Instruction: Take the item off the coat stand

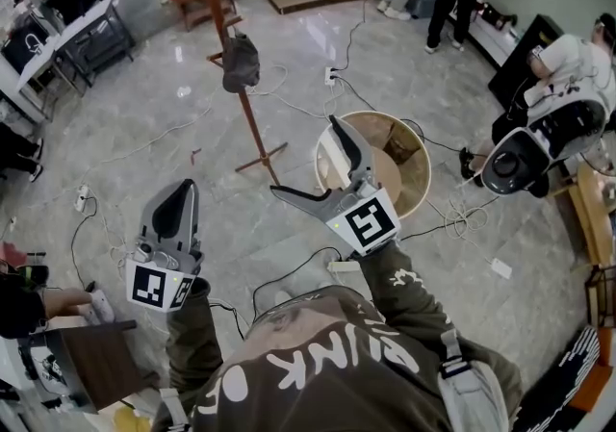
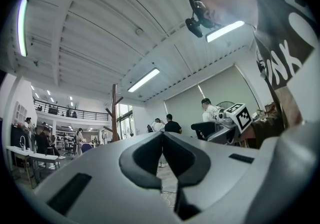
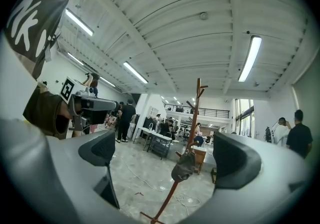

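A brown wooden coat stand rises from the marble floor ahead of me. A dark grey cap-like item hangs from one of its pegs. In the right gripper view the coat stand and the hanging item show between the jaws, still far off. My right gripper is open wide with nothing in it, low and to the right of the stand. My left gripper is shut and holds nothing, further left and nearer to me. In the left gripper view its jaws meet with no gap.
A round tan basket stands on the floor just beyond the right gripper. Cables and a power strip lie around the stand's foot. Desks are at the far left. A white machine and several people are to the right and at the back.
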`<state>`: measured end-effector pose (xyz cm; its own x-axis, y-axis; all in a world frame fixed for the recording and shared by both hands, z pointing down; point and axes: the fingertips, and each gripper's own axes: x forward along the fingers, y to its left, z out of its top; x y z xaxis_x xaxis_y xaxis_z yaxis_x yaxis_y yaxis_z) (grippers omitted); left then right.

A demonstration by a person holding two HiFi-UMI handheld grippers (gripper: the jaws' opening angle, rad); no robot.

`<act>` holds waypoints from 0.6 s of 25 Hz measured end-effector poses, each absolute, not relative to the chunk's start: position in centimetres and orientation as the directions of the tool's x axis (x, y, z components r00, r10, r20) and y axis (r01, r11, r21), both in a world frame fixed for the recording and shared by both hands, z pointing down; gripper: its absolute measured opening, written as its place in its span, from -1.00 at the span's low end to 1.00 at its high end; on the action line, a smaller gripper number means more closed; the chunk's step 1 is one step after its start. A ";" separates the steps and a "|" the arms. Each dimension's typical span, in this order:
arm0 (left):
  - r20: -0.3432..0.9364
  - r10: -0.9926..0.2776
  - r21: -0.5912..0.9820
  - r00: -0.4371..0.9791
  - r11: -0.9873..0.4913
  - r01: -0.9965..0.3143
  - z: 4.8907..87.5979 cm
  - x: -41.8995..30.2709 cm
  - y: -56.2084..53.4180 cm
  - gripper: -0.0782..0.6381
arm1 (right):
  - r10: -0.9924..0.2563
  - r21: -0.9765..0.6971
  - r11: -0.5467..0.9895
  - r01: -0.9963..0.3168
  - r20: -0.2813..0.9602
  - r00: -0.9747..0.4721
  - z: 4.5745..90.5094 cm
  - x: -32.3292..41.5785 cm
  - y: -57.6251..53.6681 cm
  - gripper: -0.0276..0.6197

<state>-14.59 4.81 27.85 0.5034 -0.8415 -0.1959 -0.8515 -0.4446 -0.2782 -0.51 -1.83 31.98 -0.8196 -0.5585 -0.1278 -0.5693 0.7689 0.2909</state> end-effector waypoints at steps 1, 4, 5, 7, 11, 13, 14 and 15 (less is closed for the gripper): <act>-0.196 -0.842 -0.279 0.502 -0.443 -0.852 27.8 -14.3 4.7 -0.77 | -0.558 0.292 0.769 -0.568 -0.128 -0.820 32.0 -0.2 -2.0 0.92; -0.195 -0.847 -0.282 0.495 -0.435 -0.855 27.7 -13.4 4.6 -0.77 | -0.551 0.296 0.773 -0.561 -0.126 -0.825 32.0 0.6 -2.2 0.92; -0.193 -0.849 -0.283 0.492 -0.432 -0.857 27.7 -13.0 4.6 -0.77 | -0.548 0.294 0.775 -0.559 -0.129 -0.827 31.9 0.9 -2.2 0.92; -0.190 -0.853 -0.287 0.486 -0.426 -0.858 27.7 -12.0 4.7 -0.77 | -0.539 0.290 0.781 -0.553 -0.135 -0.832 31.8 1.7 -2.3 0.92; -0.178 -0.861 -0.292 0.476 -0.416 -0.861 27.8 -9.9 4.9 -0.77 | -0.519 0.291 0.795 -0.533 -0.128 -0.845 32.0 3.3 -2.5 0.92; -0.167 -0.864 -0.293 0.474 -0.416 -0.861 28.0 -9.2 4.7 -0.77 | -0.516 0.292 0.797 -0.529 -0.126 -0.847 32.2 3.9 -2.9 0.92; -0.163 -0.866 -0.294 0.473 -0.415 -0.861 28.0 -8.9 4.6 -0.77 | -0.515 0.291 0.797 -0.529 -0.128 -0.847 32.2 4.2 -3.1 0.92; -0.159 -0.867 -0.295 0.472 -0.415 -0.861 28.0 -8.8 4.5 -0.77 | -0.515 0.289 0.798 -0.529 -0.128 -0.848 32.3 4.4 -3.3 0.92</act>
